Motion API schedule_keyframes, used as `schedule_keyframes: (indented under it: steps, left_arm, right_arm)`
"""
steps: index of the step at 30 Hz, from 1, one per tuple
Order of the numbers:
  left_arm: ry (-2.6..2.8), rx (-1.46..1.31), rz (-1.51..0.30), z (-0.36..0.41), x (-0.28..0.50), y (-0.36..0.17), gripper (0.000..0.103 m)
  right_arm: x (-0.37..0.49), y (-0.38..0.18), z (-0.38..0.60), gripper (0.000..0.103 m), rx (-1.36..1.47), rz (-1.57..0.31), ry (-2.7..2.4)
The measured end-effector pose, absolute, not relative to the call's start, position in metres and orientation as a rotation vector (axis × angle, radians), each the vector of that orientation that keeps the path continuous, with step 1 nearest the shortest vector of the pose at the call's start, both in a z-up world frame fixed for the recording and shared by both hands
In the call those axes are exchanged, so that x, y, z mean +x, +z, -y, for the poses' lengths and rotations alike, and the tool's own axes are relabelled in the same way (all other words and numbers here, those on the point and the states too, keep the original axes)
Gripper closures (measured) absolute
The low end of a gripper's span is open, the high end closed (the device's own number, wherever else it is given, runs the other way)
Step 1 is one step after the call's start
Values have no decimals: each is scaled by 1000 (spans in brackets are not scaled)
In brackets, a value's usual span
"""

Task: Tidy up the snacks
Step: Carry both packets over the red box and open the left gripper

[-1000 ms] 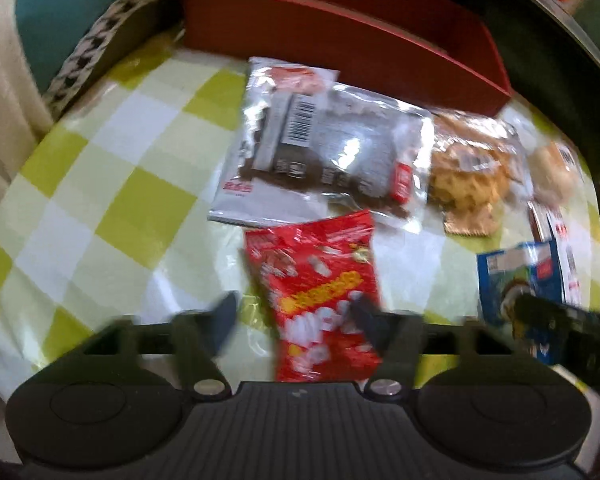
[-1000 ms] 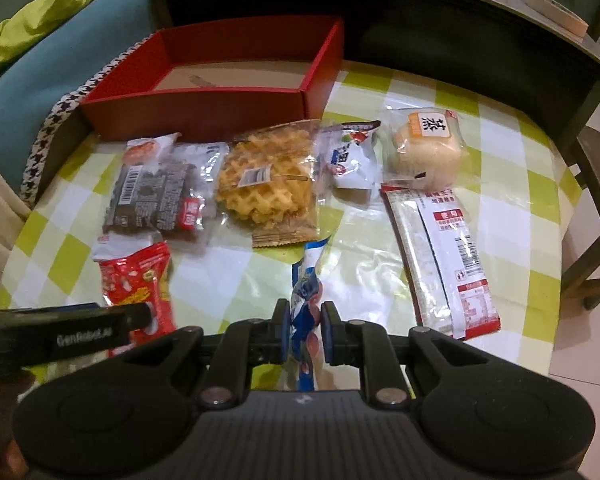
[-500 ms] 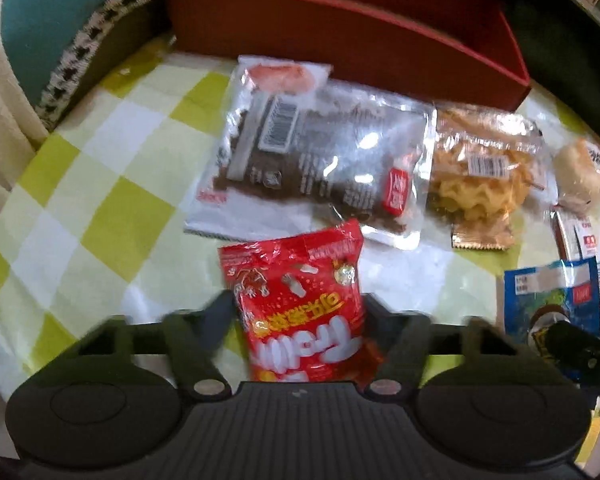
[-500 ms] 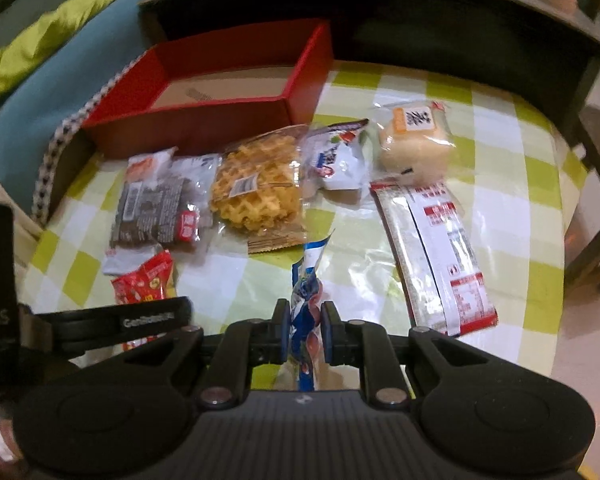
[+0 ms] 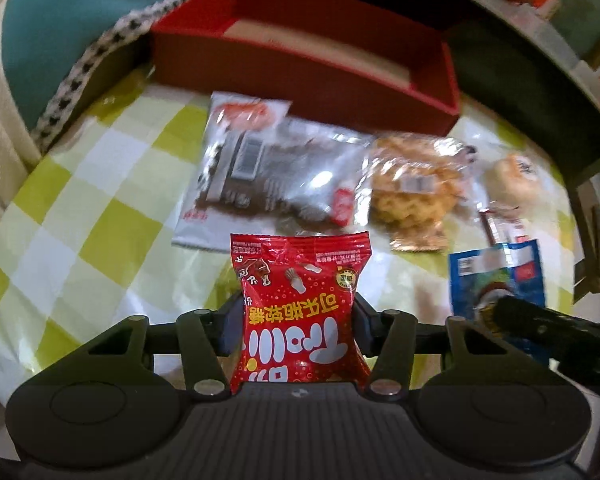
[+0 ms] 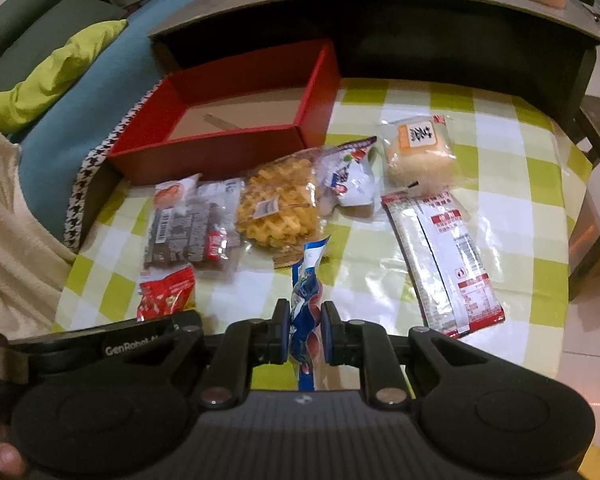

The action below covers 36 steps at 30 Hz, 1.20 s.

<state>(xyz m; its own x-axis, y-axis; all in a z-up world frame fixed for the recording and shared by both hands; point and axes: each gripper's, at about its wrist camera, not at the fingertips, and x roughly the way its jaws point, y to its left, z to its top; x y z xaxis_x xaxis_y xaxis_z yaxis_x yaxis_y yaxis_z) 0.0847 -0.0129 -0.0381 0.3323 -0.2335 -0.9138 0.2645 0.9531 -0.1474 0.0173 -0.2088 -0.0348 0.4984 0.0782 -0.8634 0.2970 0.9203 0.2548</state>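
My left gripper (image 5: pixel 298 314) has a red candy packet (image 5: pixel 300 280) between its pads, and the jaws are closing on it. The packet stands upright, off the checked cloth. It shows again in the right wrist view as the red candy packet (image 6: pixel 166 292), beside the left gripper's body (image 6: pixel 100 344). My right gripper (image 6: pixel 305 328) is shut on a blue snack packet (image 6: pixel 306 280), pinched edge-on; that blue packet (image 5: pixel 496 276) hangs at the right of the left wrist view. An open red box (image 6: pixel 220 152) sits at the back of the table, with nothing showing inside it.
On the green-and-white cloth lie a brown cake packet (image 6: pixel 188 232), a waffle (image 6: pixel 276 208), a small white packet (image 6: pixel 348 180), a wrapped bun (image 6: pixel 418 152) and a long white-and-red packet (image 6: pixel 444 256). A dark shelf (image 6: pixel 380 12) stands behind, a teal sofa (image 6: pixel 60 140) to the left.
The left jaws closed in from wide open onto the red packet, which rose off the cloth and now stands upright. The right gripper, still shut on the blue packet, rose a little.
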Motion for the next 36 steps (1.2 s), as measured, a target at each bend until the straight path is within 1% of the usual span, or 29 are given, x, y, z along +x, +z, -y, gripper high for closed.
schedule_keyframes:
  steps: [5, 12, 20, 28, 36]
  left_arm:
    - [-323, 62, -1129, 20, 77, -30, 42]
    - [-311, 74, -1075, 21, 93, -20, 42]
    - [-304, 105, -992, 37, 131, 0, 42]
    - [-310, 81, -931, 50, 182, 10, 42]
    - [-317, 94, -920, 66, 228, 1, 42]
  right_arm:
    - [23, -23, 200, 74, 367, -1012, -120]
    - [47, -12, 194, 74, 354, -973, -113]
    - [87, -7, 197, 74, 350, -941, -120]
    - [137, -3, 208, 74, 349, -907, -114]
    - [187, -12, 218, 74, 349, -883, -116]
